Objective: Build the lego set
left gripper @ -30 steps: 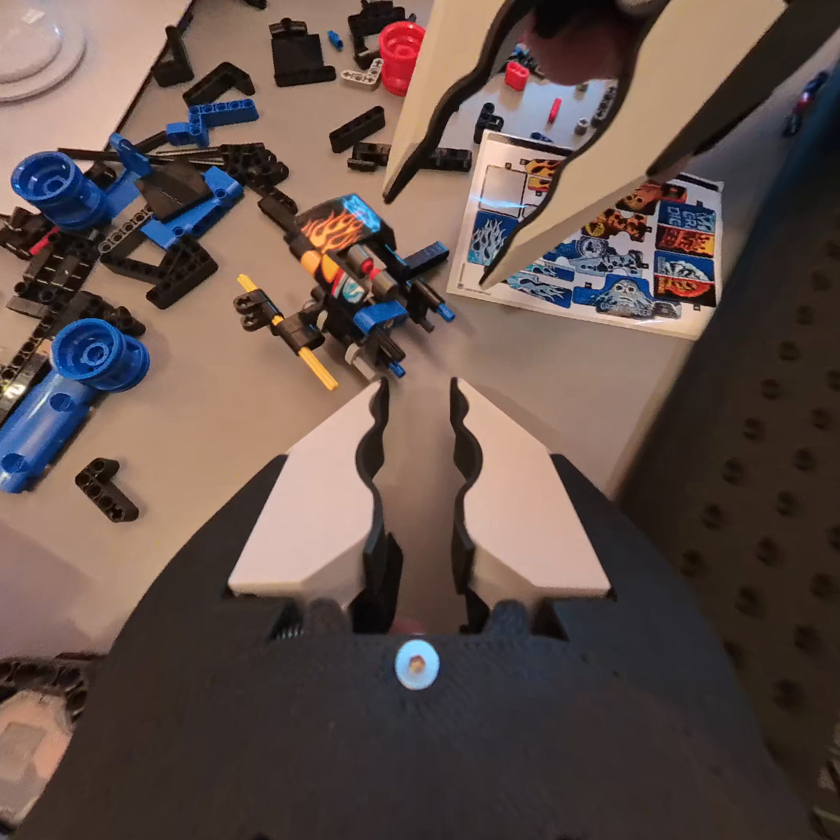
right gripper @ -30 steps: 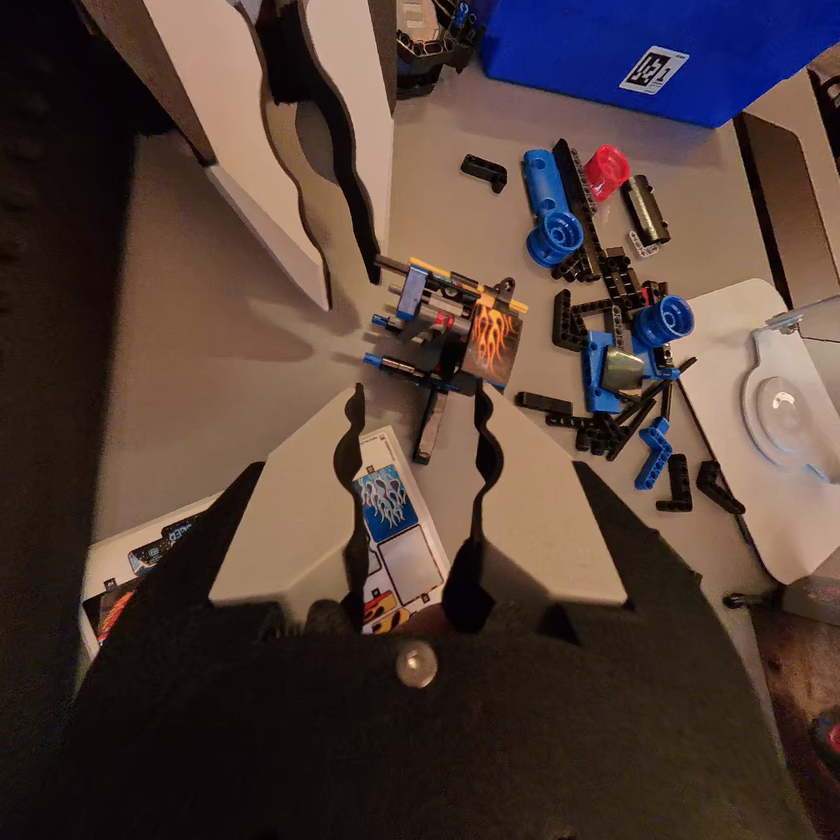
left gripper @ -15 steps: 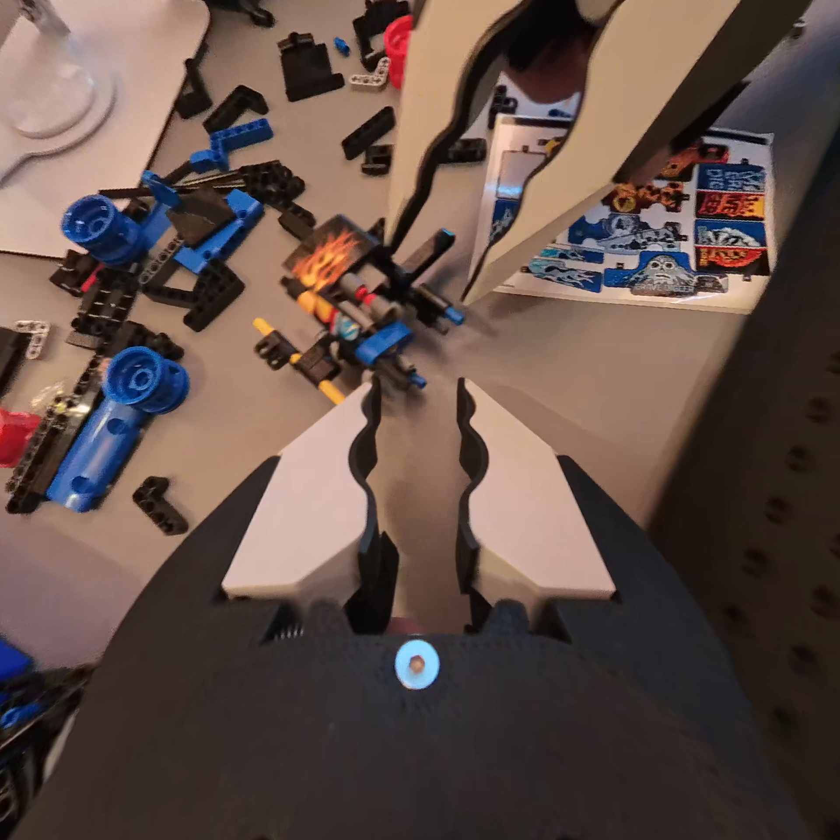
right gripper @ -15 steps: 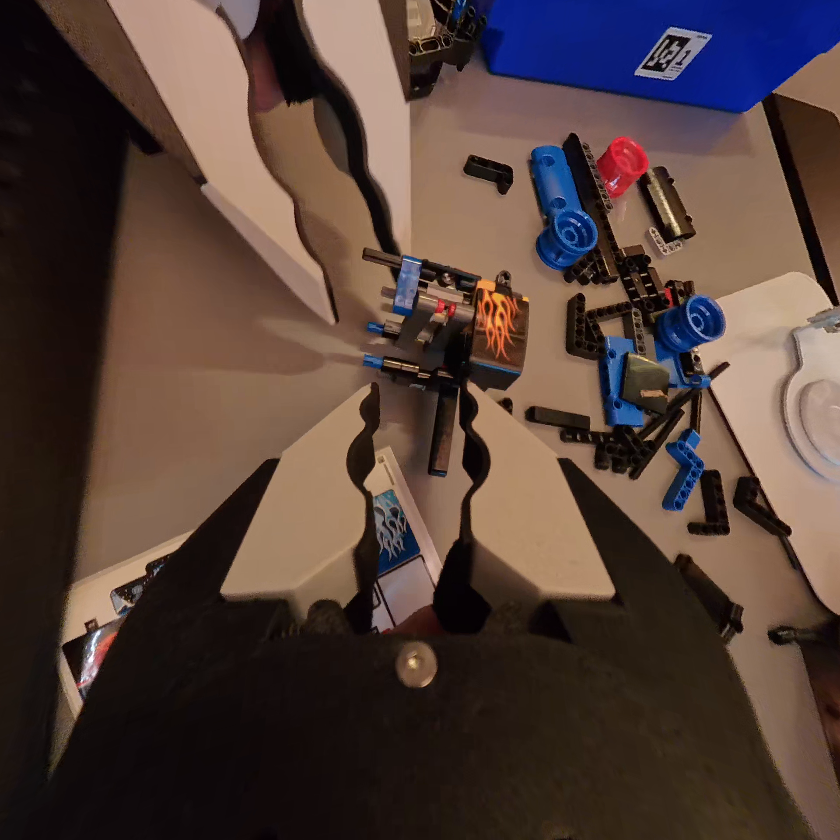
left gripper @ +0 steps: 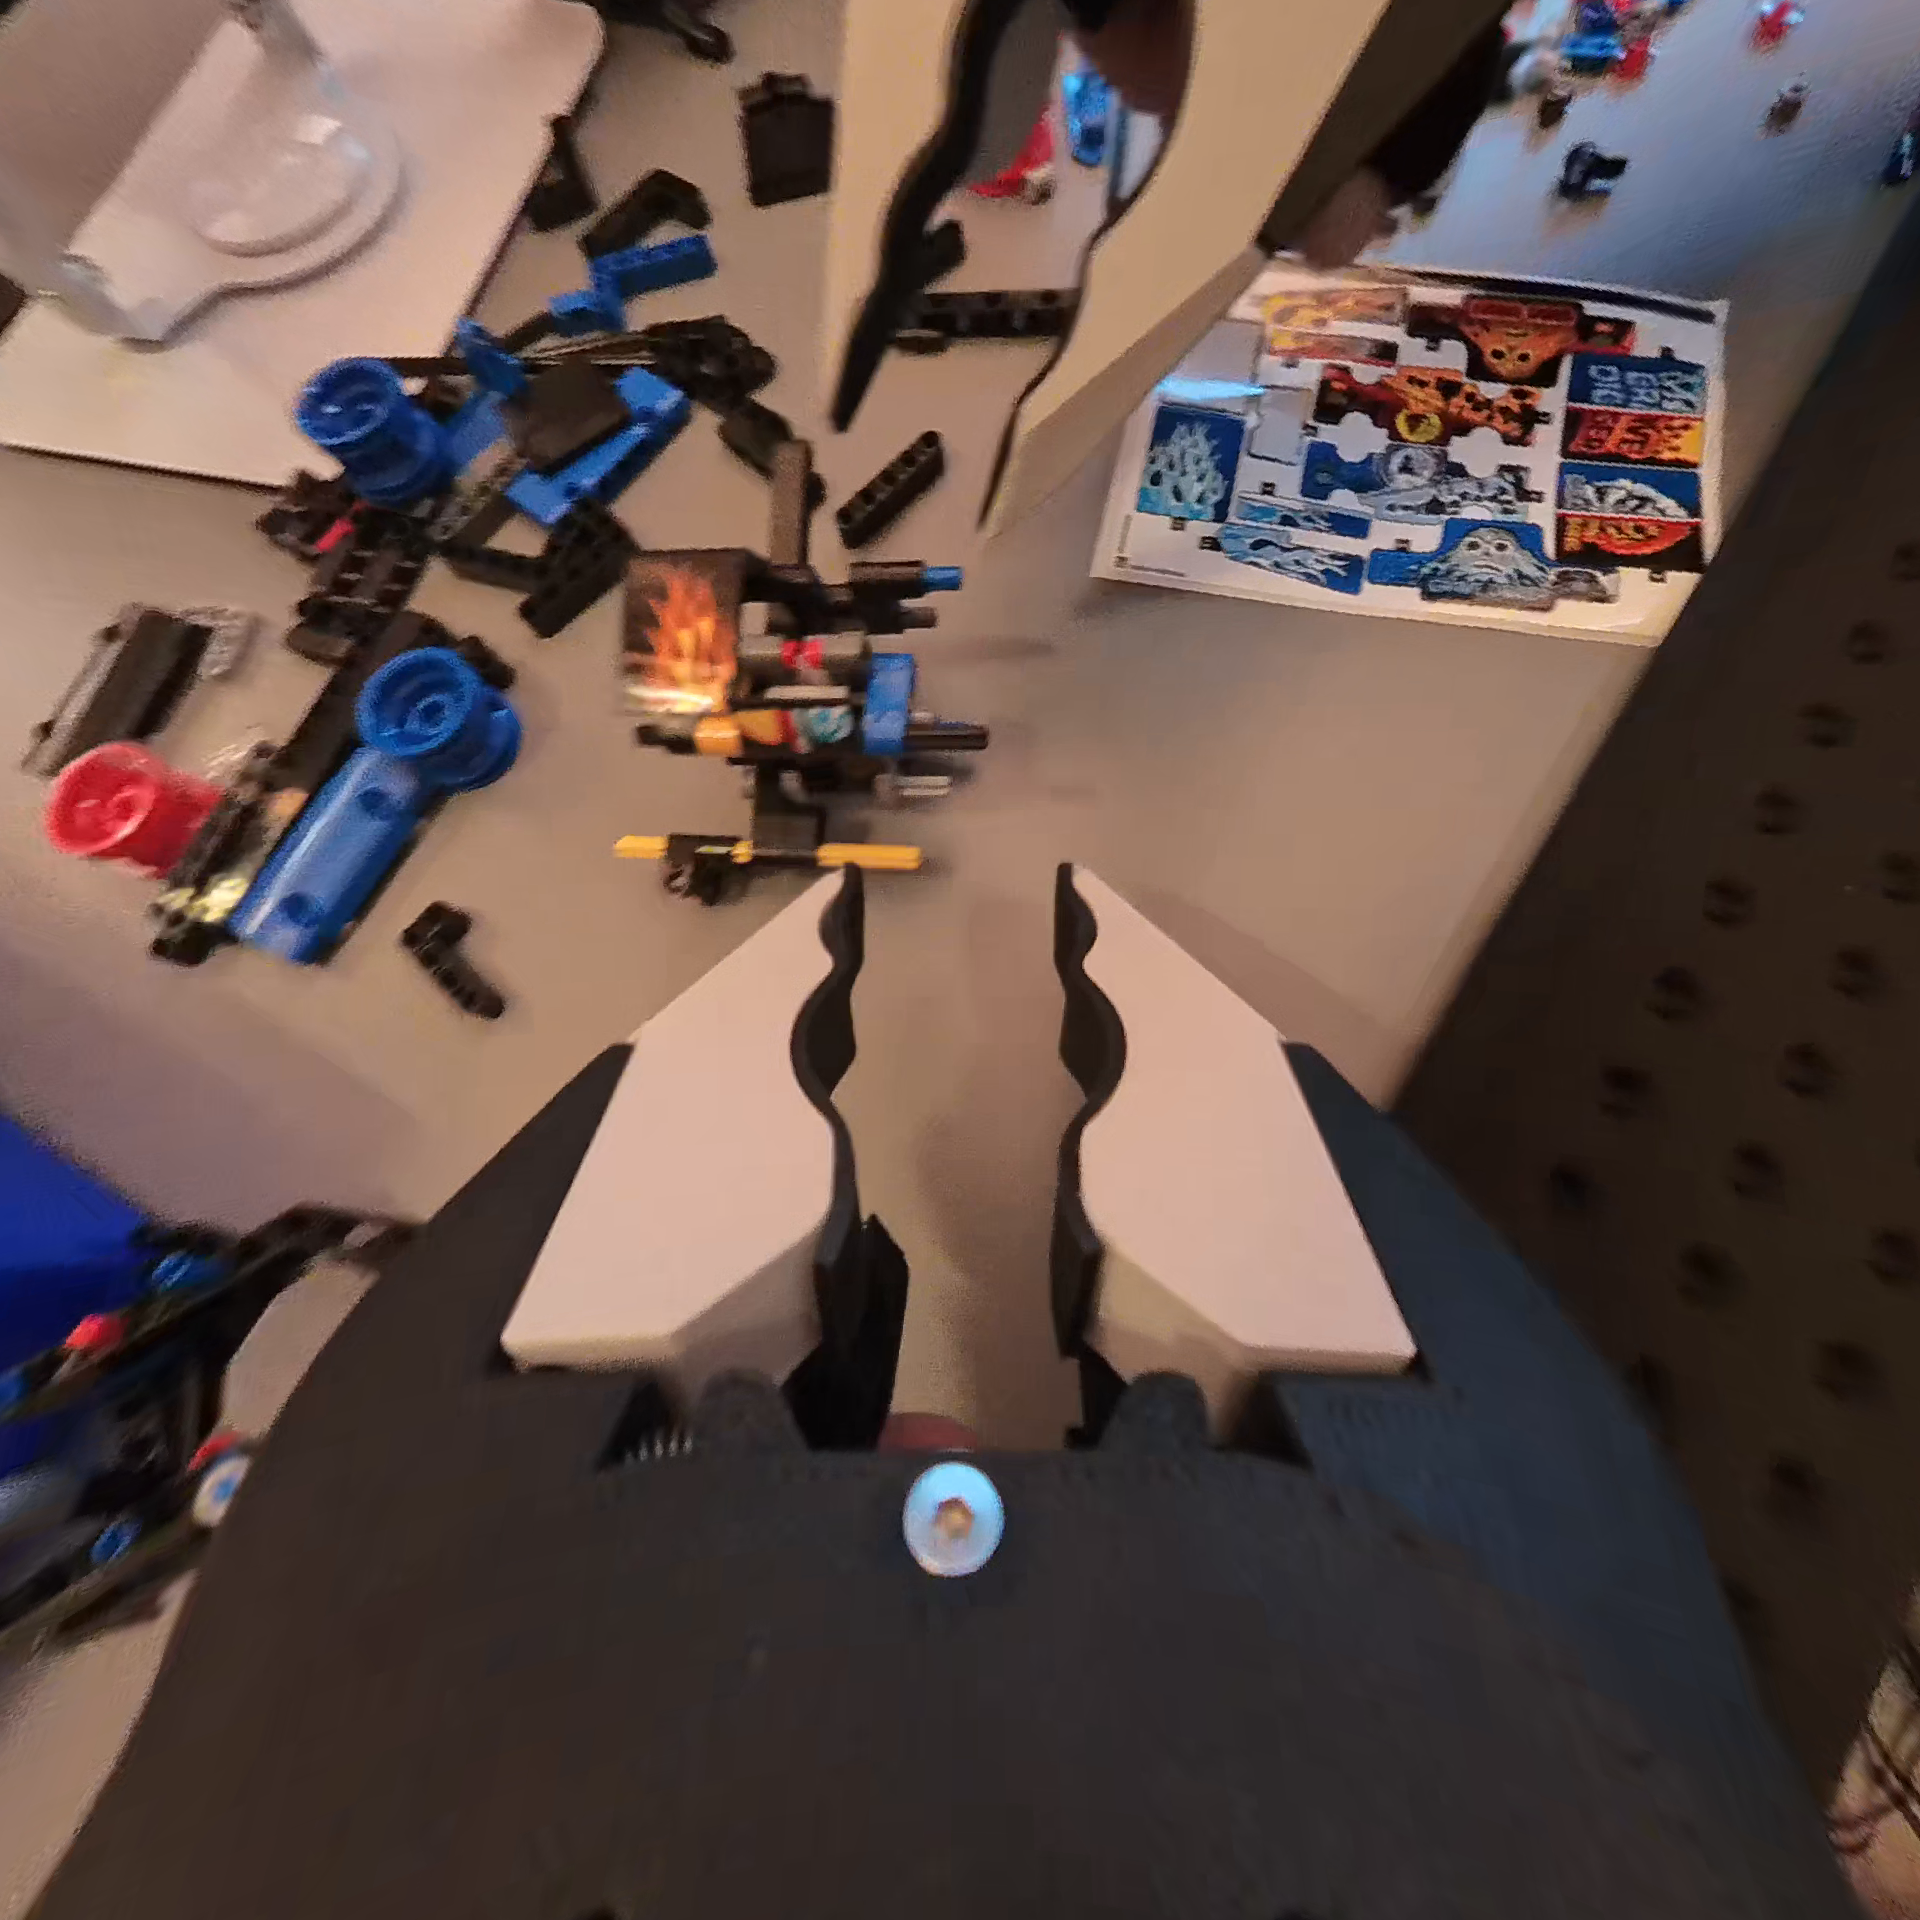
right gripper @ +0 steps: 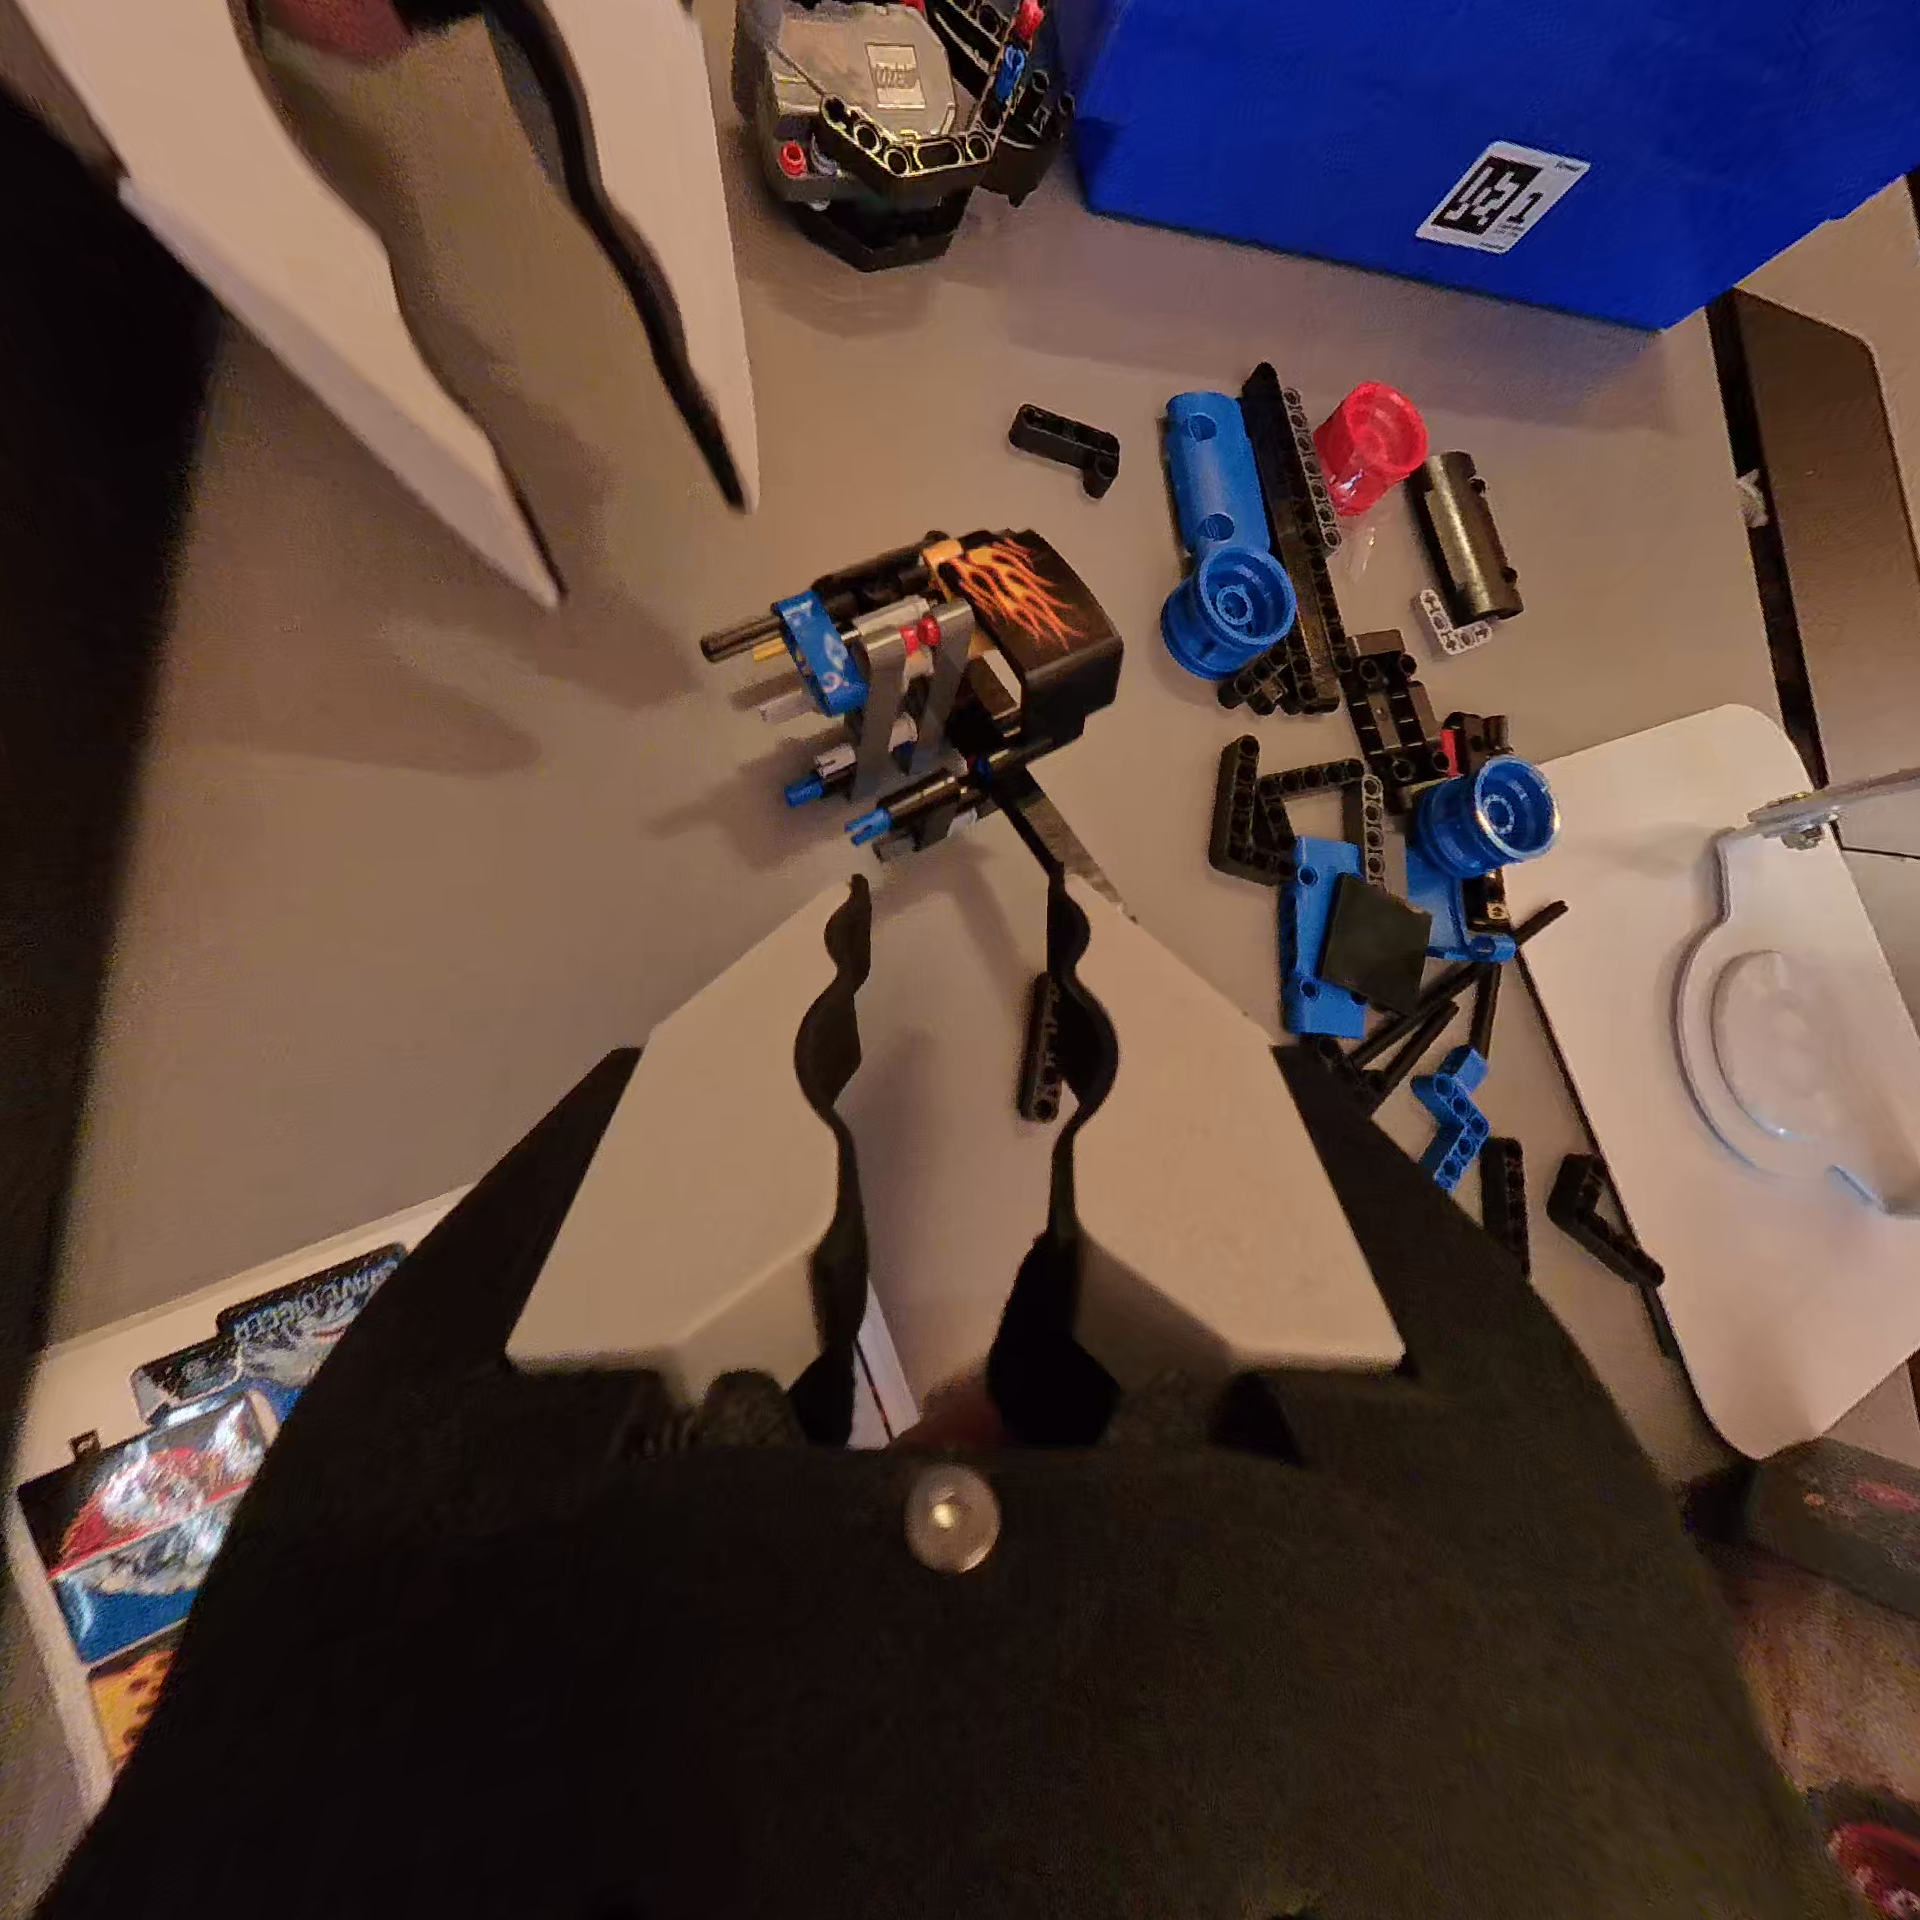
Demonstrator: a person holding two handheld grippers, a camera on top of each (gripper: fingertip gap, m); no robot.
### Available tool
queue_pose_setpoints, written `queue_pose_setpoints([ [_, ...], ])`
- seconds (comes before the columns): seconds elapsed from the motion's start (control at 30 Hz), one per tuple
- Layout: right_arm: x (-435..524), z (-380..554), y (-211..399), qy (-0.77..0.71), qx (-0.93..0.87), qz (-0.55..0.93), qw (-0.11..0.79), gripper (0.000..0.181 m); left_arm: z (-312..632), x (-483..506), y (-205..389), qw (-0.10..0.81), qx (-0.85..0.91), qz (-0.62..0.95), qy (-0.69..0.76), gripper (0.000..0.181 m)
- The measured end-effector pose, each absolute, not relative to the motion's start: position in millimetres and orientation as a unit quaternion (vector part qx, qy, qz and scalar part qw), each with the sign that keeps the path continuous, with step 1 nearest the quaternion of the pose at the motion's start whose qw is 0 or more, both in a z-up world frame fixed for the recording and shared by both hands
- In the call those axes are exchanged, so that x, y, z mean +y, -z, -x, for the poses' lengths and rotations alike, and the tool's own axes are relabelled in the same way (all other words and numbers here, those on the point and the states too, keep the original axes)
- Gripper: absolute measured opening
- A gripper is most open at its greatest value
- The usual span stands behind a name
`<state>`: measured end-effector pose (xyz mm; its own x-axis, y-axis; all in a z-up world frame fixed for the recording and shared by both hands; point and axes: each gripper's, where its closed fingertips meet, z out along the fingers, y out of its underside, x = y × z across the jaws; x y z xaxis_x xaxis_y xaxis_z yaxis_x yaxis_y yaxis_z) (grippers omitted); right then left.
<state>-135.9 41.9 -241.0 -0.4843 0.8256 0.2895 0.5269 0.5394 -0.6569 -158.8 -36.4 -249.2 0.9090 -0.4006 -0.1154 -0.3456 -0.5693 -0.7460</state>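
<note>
Lego assembly (right gripper: 935, 665): glossy black flame-printed panel, blue pegs.

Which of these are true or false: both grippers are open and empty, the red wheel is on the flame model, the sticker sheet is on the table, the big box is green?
1. Both the left gripper and the right gripper are open and empty. True.
2. The red wheel is attached to the flame-decorated model. False: it lies loose among the parts, apart from the model.
3. The sticker sheet lies flat on the table. True.
4. The big box is green. False: it is blue.
</note>
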Motion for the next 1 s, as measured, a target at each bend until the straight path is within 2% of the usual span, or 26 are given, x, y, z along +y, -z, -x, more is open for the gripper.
queue_pose_setpoints([
  [0.33,53,121,244,-0.251,-0.814,0.434,0.293,0.031,178,-28,232,0.444,0.219,0.868,-0.039,0.045],
  [0.6,56,124,252,-0.244,-0.809,0.431,0.317,0.031,177,2,243,0.418,0.275,0.860,-0.097,0.079],
  [0.67,57,125,250,-0.248,-0.805,0.428,0.327,0.031,175,1,252,0.407,0.282,0.865,-0.080,0.065],
  [0.8,57,126,247,-0.259,-0.800,0.423,0.338,0.030,176,-2,262,0.395,0.275,0.874,-0.073,0.052],
  [0.93,57,128,247,-0.266,-0.797,0.421,0.342,0.030,177,-10,274,0.376,0.274,0.882,-0.070,0.045],
  [1.0,59,128,250,-0.263,-0.796,0.425,0.340,0.030,180,-12,276,0.375,0.268,0.884,-0.077,0.049],
])
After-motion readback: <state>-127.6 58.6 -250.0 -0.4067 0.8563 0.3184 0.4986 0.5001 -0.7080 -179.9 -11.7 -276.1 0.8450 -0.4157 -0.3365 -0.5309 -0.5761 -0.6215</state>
